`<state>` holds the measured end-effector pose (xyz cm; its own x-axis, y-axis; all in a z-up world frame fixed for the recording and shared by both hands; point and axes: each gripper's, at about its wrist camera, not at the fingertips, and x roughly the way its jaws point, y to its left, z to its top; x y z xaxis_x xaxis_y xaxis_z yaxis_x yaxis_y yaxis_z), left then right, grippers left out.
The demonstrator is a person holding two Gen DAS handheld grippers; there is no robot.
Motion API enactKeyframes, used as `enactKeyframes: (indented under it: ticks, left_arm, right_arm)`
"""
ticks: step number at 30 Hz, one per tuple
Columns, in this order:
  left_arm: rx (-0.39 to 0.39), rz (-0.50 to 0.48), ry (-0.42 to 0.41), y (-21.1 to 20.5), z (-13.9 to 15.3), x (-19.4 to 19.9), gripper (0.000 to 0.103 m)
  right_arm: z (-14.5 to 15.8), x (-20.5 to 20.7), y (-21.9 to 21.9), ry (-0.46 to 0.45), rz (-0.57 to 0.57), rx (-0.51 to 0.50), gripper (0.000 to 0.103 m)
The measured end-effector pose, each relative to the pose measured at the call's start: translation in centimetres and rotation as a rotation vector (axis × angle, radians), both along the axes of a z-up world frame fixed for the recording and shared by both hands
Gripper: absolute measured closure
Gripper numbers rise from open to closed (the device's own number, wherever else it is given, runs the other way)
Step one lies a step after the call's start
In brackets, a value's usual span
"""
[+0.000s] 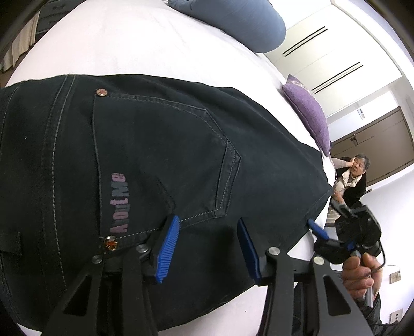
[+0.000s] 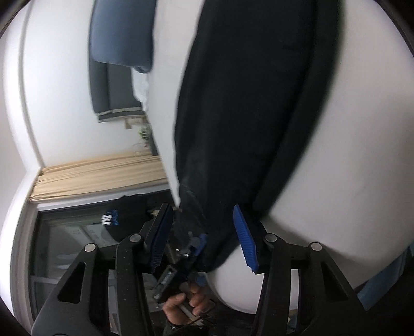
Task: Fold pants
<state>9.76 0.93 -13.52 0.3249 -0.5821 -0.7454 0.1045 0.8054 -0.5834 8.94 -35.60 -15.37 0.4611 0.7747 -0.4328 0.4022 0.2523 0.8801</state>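
Dark navy pants (image 1: 160,160) lie spread on a white bed (image 1: 134,44), back pocket and pink lettering facing up. My left gripper (image 1: 207,248) is open, its blue pads just above the seat of the pants near the pocket's lower edge. My right gripper (image 2: 204,237) is open, its pads on either side of the end of the pants (image 2: 248,103) near the bed's edge. The right gripper also shows in the left wrist view (image 1: 346,232), at the pants' far end. The left gripper shows in the right wrist view (image 2: 181,263), held in a hand.
A blue pillow (image 1: 233,20) and a purple cushion (image 1: 308,111) lie along the bed's far side. A person (image 1: 352,178) sits beyond the bed's end. In the right wrist view, a beige curtain (image 2: 98,178) and a window (image 2: 77,243) are beside the bed.
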Motion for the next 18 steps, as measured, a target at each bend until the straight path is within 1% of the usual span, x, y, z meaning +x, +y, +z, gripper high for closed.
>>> enactKeyframes:
  ticks: [2, 5, 7, 12, 13, 14, 15, 16, 17, 18]
  left_arm:
    - [-0.003, 0.000, 0.000, 0.1, 0.0, 0.0, 0.054]
    - [-0.001, 0.001, 0.000, 0.2, -0.1, 0.0, 0.054]
    - [-0.002, 0.001, 0.000, 0.2, -0.1, 0.0, 0.054]
    - [0.003, 0.002, -0.001, 0.3, -0.1, -0.1, 0.054]
    - [0.005, 0.001, -0.001, 0.3, -0.1, -0.2, 0.054]
    - [0.009, -0.001, -0.002, 0.2, 0.0, -0.2, 0.054]
    - [0.017, -0.003, -0.001, 0.0, 0.0, -0.2, 0.055]
    - [0.039, -0.004, 0.002, -0.1, 0.0, -0.2, 0.061]
    - [0.056, -0.004, 0.006, -0.1, 0.0, -0.2, 0.068]
    - [0.070, -0.004, 0.013, -0.1, 0.0, -0.3, 0.072]
  right_arm:
    - [0.0, -0.5, -0.1, 0.020, -0.003, -0.004, 0.056]
    - [-0.2, -0.8, 0.2, 0.021, 0.004, -0.014, 0.056]
    - [-0.9, -0.5, 0.5, 0.029, 0.002, -0.008, 0.058]
    - [-1.5, 1.3, 1.1, 0.033, 0.004, -0.013, 0.058]
    - [-1.4, 1.6, 1.4, 0.020, 0.008, -0.009, 0.065]
    - [-1.4, 1.8, 1.5, 0.005, 0.014, -0.006, 0.078]
    - [-1.4, 2.0, 1.2, 0.003, 0.012, -0.011, 0.085]
    - [-1.6, 2.2, 1.3, 0.008, 0.010, -0.015, 0.099]
    - [-1.7, 2.1, 1.3, 0.007, 0.008, -0.010, 0.099]
    - [-1.6, 1.3, 0.8, 0.007, 0.000, -0.004, 0.099]
